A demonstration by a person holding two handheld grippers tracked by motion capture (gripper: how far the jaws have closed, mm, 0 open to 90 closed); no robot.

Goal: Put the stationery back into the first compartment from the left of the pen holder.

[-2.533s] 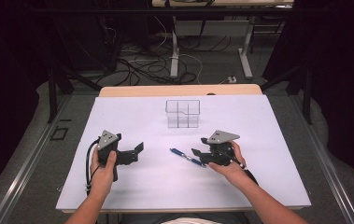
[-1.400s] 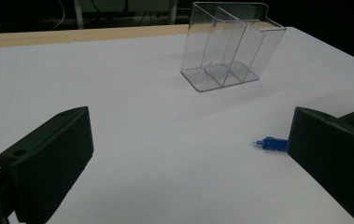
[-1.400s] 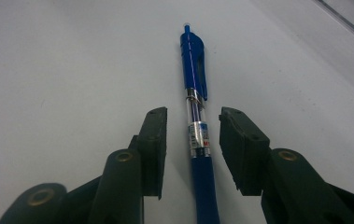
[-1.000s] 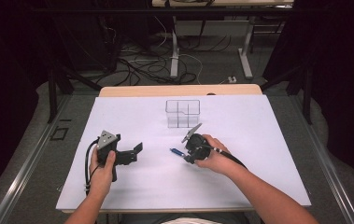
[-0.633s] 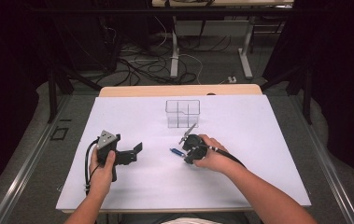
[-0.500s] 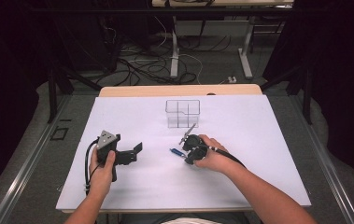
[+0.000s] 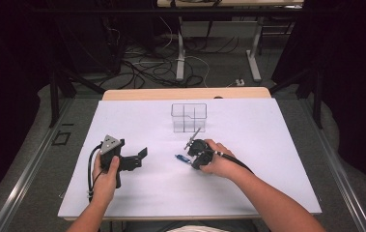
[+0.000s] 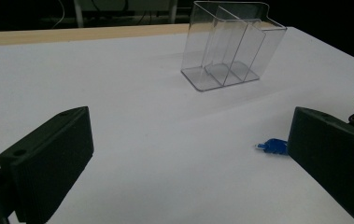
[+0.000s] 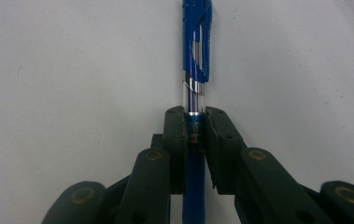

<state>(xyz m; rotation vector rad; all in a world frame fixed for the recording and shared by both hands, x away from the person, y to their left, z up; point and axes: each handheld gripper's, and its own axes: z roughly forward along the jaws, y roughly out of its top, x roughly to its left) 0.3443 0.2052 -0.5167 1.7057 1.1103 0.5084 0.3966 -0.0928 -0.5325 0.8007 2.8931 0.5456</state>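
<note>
Lying mid-tabletop with bare white room toward every edge, the blue pen [image 9: 196,70] is clamped in the right gripper [image 9: 195,135], while the left gripper [image 8: 188,158] gapes empty beside the left edge.

The person's right hand [image 7: 218,162] rests on the white table toward its middle, forearm running back to the near right edge. Its black two-jaw right gripper [image 9: 195,122] points down, jaws having just closed tight. The left hand [image 7: 104,171], nearer the left edge, holds the black left gripper [image 7: 137,158] level, jaws wide apart.
</note>
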